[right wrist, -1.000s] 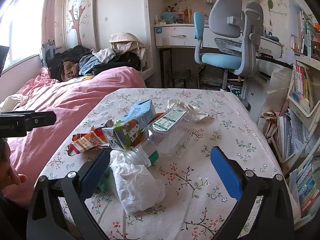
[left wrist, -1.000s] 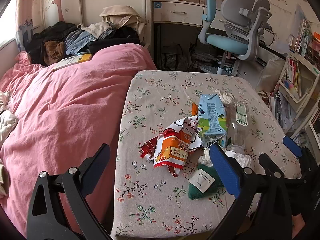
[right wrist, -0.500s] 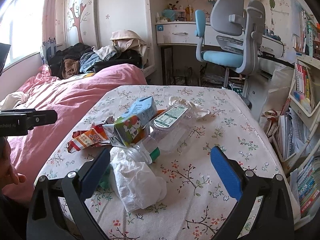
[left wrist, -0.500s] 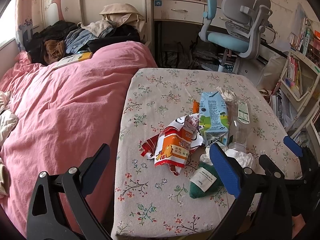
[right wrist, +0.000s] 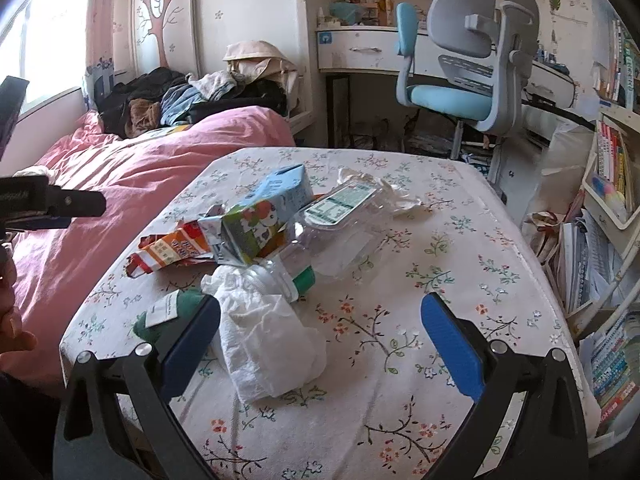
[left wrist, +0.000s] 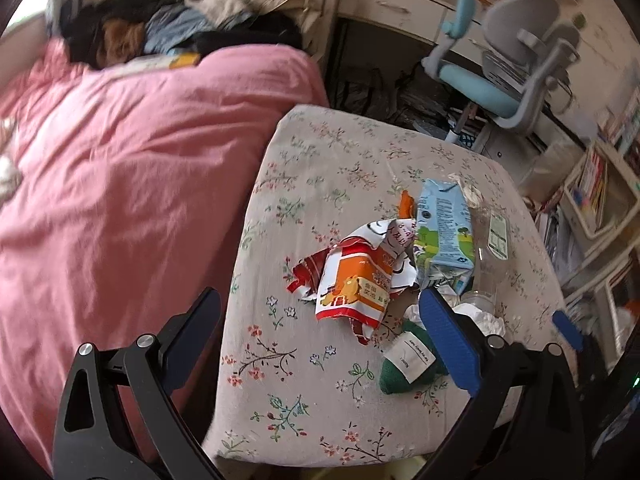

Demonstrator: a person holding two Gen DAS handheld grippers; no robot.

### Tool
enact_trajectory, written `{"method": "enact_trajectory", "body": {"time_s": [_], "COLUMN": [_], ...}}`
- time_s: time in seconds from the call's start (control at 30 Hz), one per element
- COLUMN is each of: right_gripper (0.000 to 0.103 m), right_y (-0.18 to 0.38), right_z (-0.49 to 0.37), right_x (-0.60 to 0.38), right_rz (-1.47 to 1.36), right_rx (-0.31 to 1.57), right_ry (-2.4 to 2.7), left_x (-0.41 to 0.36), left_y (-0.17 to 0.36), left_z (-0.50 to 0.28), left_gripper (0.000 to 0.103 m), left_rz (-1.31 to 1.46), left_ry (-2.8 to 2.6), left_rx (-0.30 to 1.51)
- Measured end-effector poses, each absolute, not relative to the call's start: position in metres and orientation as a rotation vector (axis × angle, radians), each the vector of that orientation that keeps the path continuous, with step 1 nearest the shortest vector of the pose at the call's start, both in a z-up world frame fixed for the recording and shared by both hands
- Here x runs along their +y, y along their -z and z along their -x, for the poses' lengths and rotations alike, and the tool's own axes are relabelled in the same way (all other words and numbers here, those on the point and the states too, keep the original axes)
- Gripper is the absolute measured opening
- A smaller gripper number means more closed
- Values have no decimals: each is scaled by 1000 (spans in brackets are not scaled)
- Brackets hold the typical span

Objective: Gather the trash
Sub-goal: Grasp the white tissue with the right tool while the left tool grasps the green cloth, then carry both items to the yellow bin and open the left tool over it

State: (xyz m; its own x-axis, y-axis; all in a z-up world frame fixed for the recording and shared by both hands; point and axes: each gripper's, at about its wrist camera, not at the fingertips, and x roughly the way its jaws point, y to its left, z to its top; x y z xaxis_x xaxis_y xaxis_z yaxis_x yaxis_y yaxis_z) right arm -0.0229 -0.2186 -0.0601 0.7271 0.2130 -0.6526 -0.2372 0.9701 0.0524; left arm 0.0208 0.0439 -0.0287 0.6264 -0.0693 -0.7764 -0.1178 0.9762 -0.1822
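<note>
Bedroom scene: floral-clothed table beside a pink bed, desk chair at the far side. Trash sits heaped at the table's middle: a blue carton leaning on a clear plastic bottle, an orange snack wrapper to its left, crumpled white tissue nearest, a green pouch at the near left edge. Left gripper hovers wide apart, empty, over the table's near left edge. Right gripper is spread too, straddling the tissue without touching it.
</note>
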Motion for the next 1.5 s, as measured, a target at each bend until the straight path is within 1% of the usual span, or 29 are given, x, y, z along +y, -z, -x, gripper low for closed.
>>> {"method": "enact_trajectory", "body": {"time_s": [0.27, 0.3, 0.37, 0.43, 0.47, 0.5, 0.53, 0.57, 0.6, 0.63, 0.73, 0.83, 0.93, 1.03, 1.1, 1.13, 1.2, 1.23, 1.33, 1.4, 1.47, 1.5], "right_gripper": [96, 94, 84, 67, 60, 46, 35, 30, 21, 15, 10, 10, 10, 10, 10, 10, 10, 10, 10, 11, 11, 11], "right_y": [73, 75, 82, 90, 94, 97, 97, 95, 93, 88, 78, 72, 66, 64, 63, 63, 61, 60, 59, 56, 52, 50], "right_z": [18, 18, 14, 10, 8, 7, 8, 9, 11, 14, 21, 29, 31, 28, 27, 27, 28, 28, 31, 34, 40, 44], "right_x": [-209, -207, -204, -202, -201, -201, -201, -202, -202, -204, -209, -217, -228, -247, -258, -262, -267, -267, -265, -264, -265, -264], "right_rz": [29, 34, 44, 30, 19, 11, 8, 5, 2, 1, 8, 17, 14, -30, -79, -96, -111, -110, -102, -101, -105, -105], "right_rx": [801, 809, 841, 888, 913, 929, 937, 937, 930, 920, 899, 878, 863, 855, 854, 853, 849, 848, 844, 840, 835, 834], "right_ry": [-317, -323, -341, -367, -383, -396, -404, -416, -429, -446, -480, -498, -483, -456, -447, -444, -441, -441, -453, -469, -488, -498], "left_x": [44, 40, 29, 19, 15, 11, 8, 4, 3, -2, -19, -38, -48, -58, -62, -64, -64, -64, -67, -66, -61, -57], "left_y": [42, 44, 47, 51, 52, 53, 54, 54, 53, 52, 50, 61, 72, 80, 87, 91, 98, 101, 100, 96, 90, 88], "left_z": [-30, -31, -32, -32, -32, -32, -32, -32, -31, -29, -24, -27, -33, -39, -42, -44, -48, -49, -47, -43, -40, -39], "left_gripper": [96, 96, 96, 96, 96, 96, 96, 96, 96, 96, 96, 96, 95, 92, 86, 79, 69, 60, 42, 37, 28, 28], "left_rz": [294, 277, 213, 147, 121, 103, 87, 78, 76, 70, -5, -79, -83, -105, -108, -106, -74, -56, -35, -47, -38, -21], "left_ry": [-31, -25, -11, -2, 7, 16, 27, 43, 64, 99, 166, 179, 176, 161, 156, 153, 164, 168, 210, 203, 201, 203], "left_rx": [939, 948, 967, 984, 992, 1000, 1007, 1010, 1011, 1016, 1017, 1041, 1078, 1092, 1103, 1115, 1138, 1147, 1148, 1135, 1124, 1126]}}
